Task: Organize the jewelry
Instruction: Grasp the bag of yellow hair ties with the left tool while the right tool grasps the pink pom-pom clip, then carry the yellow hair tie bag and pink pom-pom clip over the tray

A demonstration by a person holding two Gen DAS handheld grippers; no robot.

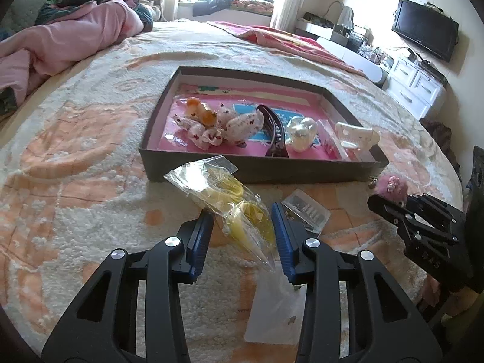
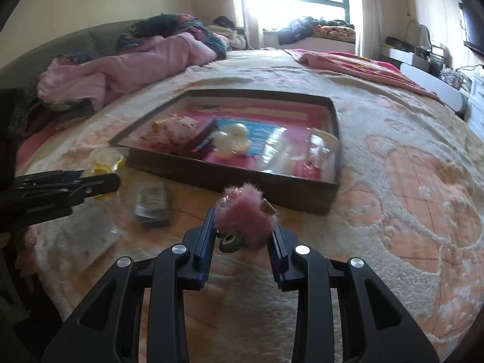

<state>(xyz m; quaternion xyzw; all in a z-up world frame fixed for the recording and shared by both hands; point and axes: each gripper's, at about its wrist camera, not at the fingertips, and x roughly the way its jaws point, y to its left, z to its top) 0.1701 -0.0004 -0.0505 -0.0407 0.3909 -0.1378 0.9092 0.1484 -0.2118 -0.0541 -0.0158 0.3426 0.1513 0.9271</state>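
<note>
A dark shallow box (image 1: pixel 254 169) with a pink lining lies on the bed and holds hair clips, a scrunchie and small bags. It also shows in the right wrist view (image 2: pixel 272 184). My left gripper (image 1: pixel 243 214) is open around a clear bag of yellow pieces (image 1: pixel 233 205) lying on the blanket in front of the box. My right gripper (image 2: pixel 243 220) is shut on a fluffy pink pompom charm (image 2: pixel 245 211) just in front of the box's near wall. It also shows in the left wrist view (image 1: pixel 390 199) with the charm (image 1: pixel 390 185).
A small clear packet (image 1: pixel 307 208) and a flat clear sleeve (image 1: pixel 275 311) lie on the blanket by the left gripper. Pink bedding (image 1: pixel 60 42) is piled at the far left. A TV (image 1: pixel 425 27) and white drawers (image 1: pixel 414 86) stand to the right.
</note>
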